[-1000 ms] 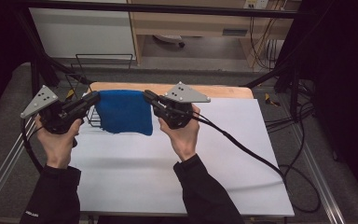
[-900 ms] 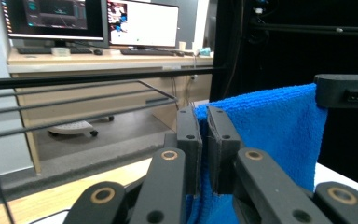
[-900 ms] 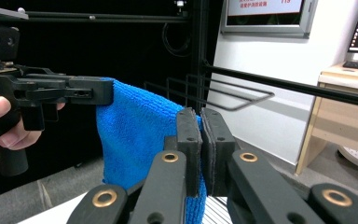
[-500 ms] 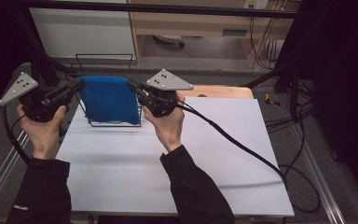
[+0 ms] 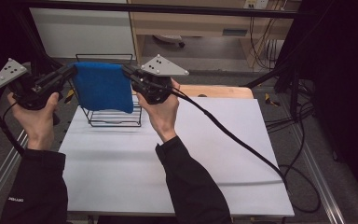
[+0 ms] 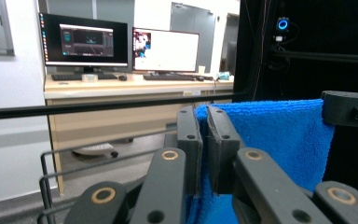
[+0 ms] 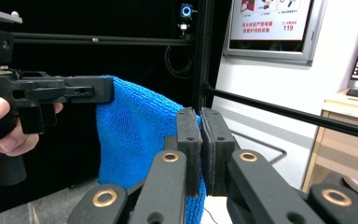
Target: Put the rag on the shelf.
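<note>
A blue towel (image 5: 101, 87) hangs stretched between my two grippers, above a black wire rack (image 5: 114, 115) at the table's far left. My left gripper (image 5: 70, 71) is shut on the towel's left top corner. My right gripper (image 5: 127, 71) is shut on its right top corner. In the left gripper view the jaws pinch the blue towel (image 6: 279, 135) at its edge, left gripper (image 6: 204, 126), with the other gripper's black body (image 6: 349, 109) at the far end. In the right gripper view the towel (image 7: 135, 135) drapes down from the pinch, right gripper (image 7: 200, 126).
The white table top (image 5: 177, 158) stretches in front of and to the right of the rack. A black cable (image 5: 233, 140) trails from my right gripper across the table to its right edge. A wooden board (image 5: 214, 91) lies at the table's far edge.
Both grippers have risen and moved left with the towel, from over the table's far middle to above the wire rack. Both grips have held.
</note>
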{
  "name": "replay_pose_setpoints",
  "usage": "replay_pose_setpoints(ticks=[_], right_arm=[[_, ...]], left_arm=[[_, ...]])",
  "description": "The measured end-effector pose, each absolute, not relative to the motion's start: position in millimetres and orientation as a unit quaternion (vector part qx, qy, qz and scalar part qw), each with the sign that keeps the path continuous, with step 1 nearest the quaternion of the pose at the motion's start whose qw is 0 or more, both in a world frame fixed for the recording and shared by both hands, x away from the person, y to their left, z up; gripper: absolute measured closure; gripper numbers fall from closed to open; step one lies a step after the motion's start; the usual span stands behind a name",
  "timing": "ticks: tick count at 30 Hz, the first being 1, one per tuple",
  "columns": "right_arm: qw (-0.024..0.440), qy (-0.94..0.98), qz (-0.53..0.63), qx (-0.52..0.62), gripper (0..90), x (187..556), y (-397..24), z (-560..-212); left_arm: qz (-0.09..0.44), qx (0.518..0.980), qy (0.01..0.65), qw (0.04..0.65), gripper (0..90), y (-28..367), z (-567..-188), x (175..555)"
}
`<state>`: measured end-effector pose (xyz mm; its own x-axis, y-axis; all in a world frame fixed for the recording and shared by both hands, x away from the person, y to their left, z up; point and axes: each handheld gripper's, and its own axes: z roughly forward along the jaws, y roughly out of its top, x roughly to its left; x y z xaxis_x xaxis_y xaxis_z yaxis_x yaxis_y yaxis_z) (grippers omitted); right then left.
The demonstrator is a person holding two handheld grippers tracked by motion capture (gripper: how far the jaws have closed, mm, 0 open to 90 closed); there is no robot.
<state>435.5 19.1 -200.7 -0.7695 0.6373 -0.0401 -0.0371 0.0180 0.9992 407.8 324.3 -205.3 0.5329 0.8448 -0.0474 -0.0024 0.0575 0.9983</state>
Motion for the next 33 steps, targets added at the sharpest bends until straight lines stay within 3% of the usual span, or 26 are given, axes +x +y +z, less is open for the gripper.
replay_pose_setpoints(ticks=[33], right_arm=[[0.284,0.655,0.667,0.213,87.7,479,54,-141]], left_arm=[[0.356,0.565,0.366,0.648,85.0,347,-155,453]])
